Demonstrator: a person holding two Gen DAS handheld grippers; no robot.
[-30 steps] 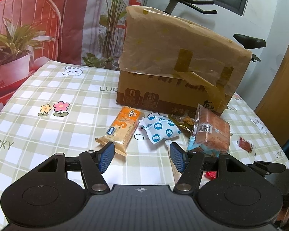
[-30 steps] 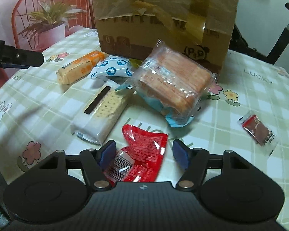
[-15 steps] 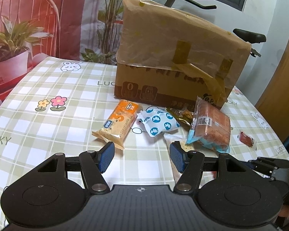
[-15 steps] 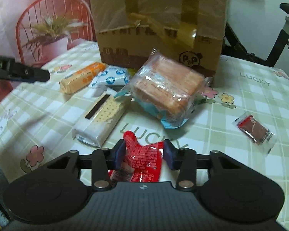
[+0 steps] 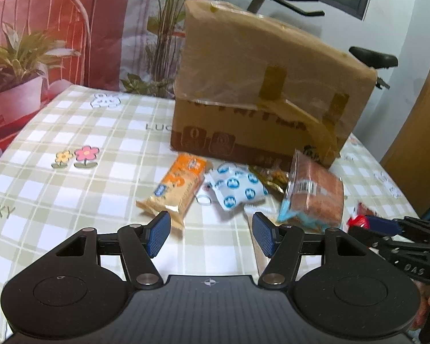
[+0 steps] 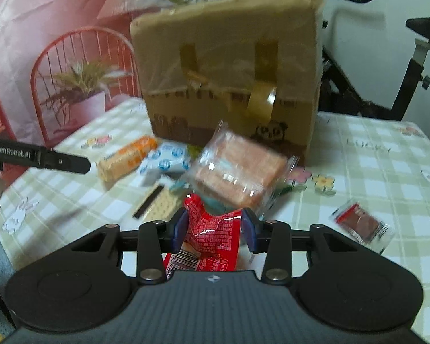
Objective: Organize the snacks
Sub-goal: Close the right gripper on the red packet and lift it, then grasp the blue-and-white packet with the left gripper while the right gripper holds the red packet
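Left wrist view: a checked surface carries a taped cardboard box, an exercise bike behind. The left gripper hovers, jaws spread wide, grasping nothing, near the orange biscuit pack.

Right wrist view: the right gripper has its jaws clenched on the red snack packet, crumpled, glossy, lifted above the surface.
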